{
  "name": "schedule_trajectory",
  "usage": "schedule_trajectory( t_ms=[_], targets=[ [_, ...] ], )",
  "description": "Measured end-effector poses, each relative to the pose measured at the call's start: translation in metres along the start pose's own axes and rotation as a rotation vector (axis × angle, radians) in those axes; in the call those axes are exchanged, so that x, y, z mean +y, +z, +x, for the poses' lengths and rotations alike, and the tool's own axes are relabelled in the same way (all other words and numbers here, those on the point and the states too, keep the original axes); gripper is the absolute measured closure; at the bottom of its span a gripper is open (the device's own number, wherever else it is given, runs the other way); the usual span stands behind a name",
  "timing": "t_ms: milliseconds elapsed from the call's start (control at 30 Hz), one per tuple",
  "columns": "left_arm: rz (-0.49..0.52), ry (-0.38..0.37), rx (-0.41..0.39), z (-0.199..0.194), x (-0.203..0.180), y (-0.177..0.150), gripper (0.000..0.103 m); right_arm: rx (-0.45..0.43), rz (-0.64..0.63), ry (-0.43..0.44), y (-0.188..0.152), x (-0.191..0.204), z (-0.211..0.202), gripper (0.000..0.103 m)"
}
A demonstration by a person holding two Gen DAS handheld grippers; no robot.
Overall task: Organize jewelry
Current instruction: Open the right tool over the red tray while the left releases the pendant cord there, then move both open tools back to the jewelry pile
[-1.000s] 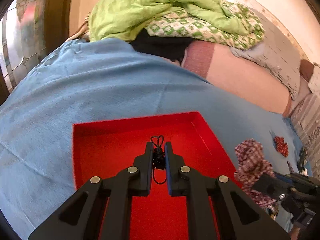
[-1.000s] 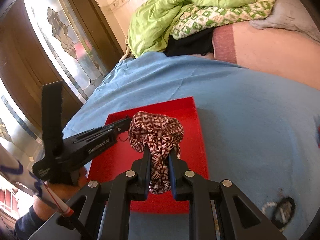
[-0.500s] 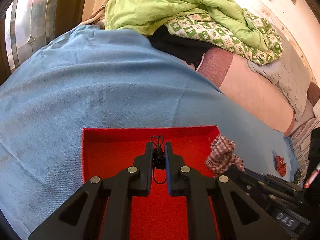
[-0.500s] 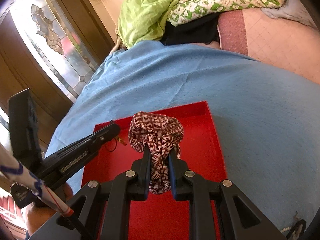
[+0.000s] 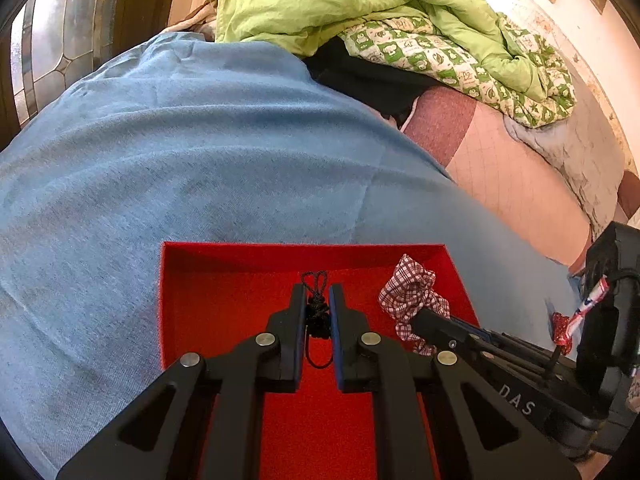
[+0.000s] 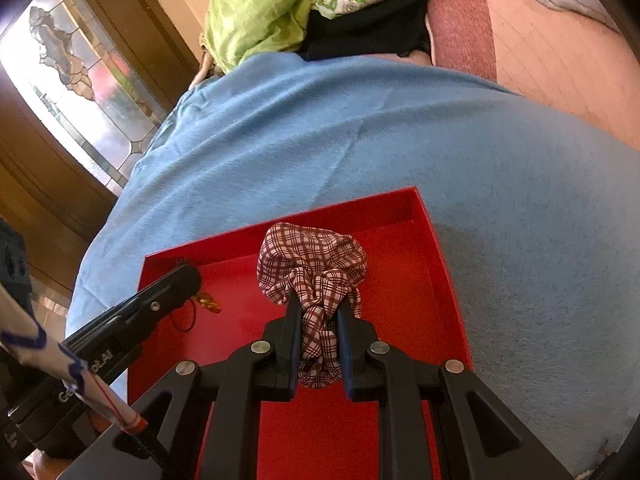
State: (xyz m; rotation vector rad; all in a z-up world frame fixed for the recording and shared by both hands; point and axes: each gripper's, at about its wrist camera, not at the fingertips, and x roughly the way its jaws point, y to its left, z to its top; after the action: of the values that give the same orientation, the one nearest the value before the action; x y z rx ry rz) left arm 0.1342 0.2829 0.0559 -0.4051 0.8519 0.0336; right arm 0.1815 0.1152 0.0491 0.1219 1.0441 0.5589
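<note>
Black cord necklace (image 5: 318,308) is clamped in left tongs (image 5: 318,312), over red tray (image 5: 224,280) centre. Plaid scrunchie (image 6: 316,276) is pinched in right tongs (image 6: 318,320), now easing apart, over tray's right half.

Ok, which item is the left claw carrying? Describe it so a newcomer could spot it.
Find the shallow red felt-lined tray on the blue blanket. Over its left half, the left claw pinches a knotted black cord with a small amber-gold pendant. Its neighbour, a maroon-and-white checked fabric scrunchie, is far bulkier.
</note>
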Motion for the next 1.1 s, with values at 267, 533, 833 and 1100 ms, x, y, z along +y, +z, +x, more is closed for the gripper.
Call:
schedule_trajectory(
  t_ms=[267,533,833,1100],
  targets=[
    [-0.019,0.011,-0.002,0.001,0.002,0.000,0.085,-0.007,0.024,0.008,-0.001,-0.005,-0.001,0.069],
    [-0.039,0.003,-0.045,-0.014,0.004,0.004,0.076,-0.042,0.028,0.036,0.000,-0.004,-0.018,0.061],
    [-0.030,-0.034,-0.120,-0.040,-0.007,0.009,0.070,-0.115,0.037,0.098,-0.012,-0.013,-0.079,0.061],
    [0.072,-0.052,-0.139,-0.046,-0.047,-0.003,0.070,-0.186,0.094,0.110,-0.066,-0.062,-0.150,0.061]
  ],
)
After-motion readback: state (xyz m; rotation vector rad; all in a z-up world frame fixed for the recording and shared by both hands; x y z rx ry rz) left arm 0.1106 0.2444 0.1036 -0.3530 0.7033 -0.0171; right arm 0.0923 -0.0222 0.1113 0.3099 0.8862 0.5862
